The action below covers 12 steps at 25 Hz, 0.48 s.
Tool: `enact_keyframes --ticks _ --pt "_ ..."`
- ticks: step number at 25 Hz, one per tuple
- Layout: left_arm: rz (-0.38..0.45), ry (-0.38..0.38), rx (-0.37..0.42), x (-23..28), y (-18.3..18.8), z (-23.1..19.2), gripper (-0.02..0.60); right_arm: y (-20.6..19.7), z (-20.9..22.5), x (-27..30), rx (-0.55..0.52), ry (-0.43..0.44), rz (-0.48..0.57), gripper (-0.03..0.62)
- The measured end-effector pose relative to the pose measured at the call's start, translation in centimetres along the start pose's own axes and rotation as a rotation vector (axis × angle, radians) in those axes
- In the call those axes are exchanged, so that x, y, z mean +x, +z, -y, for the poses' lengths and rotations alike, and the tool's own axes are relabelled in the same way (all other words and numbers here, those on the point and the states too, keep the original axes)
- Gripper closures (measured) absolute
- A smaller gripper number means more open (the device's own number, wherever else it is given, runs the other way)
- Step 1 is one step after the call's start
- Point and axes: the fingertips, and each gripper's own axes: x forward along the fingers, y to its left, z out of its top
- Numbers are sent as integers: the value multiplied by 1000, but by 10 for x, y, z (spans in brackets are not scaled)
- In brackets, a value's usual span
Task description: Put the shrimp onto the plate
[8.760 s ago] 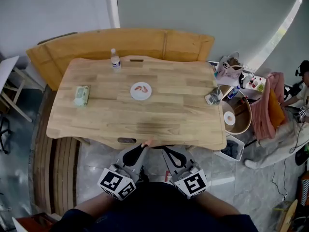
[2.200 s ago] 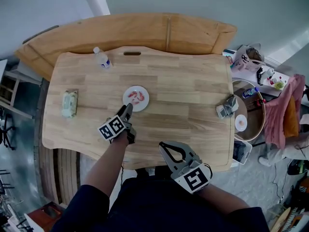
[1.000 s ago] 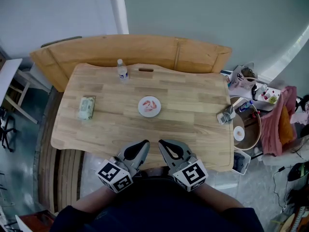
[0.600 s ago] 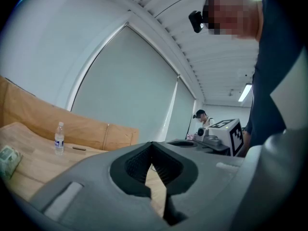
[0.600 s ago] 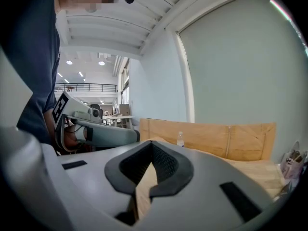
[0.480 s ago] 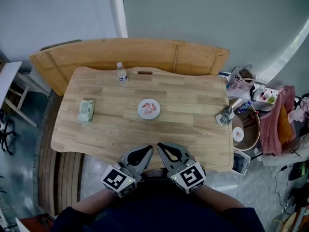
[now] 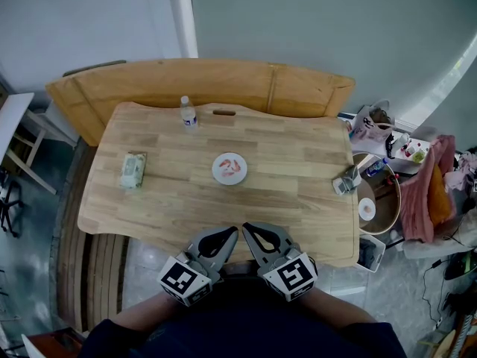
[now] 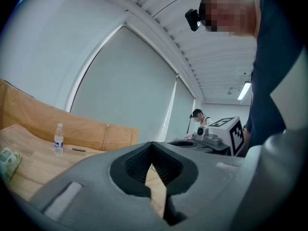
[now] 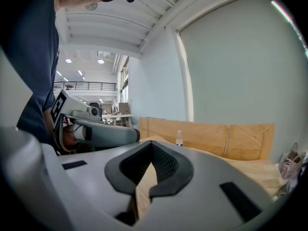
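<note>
Wooden table (image 7: 298,200), seen from above. At 9 o'clock, a pale green wipes packet (image 7: 133,169), lying flat near the edge. At 11 o'clock, a small water bottle (image 7: 188,113), upright. At 6 o'clock, just off the near edge, the left gripper (image 7: 226,234): jaws pressed together, tips meeting, nothing between them. Close to table centre, a white plate (image 7: 218,174); the shrimp (image 7: 231,165) lie on it, pink pieces, count too small to tell. None seen elsewhere on the table, so the task looks done or nearly so. Right gripper (image 7: 251,232), just beside the left at 6 o'clock: jaws likewise closed on nothing, well apart from the plate. At 3 o'clock, a small grey object (image 7: 345,180) on the table edge, not identifiable. Handling judgement: shrimp likely light, soft, curved, perhaps slick; best pinched gently across the thick mid-body, not by the thin tail, lest it slip or tear.
</note>
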Motion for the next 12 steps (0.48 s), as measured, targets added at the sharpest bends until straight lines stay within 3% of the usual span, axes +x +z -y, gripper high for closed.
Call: enact_keyframes --ticks 12 --pt "13 -2 0 -1 3 5 575 0 -2 -4 1 -3 0 585"
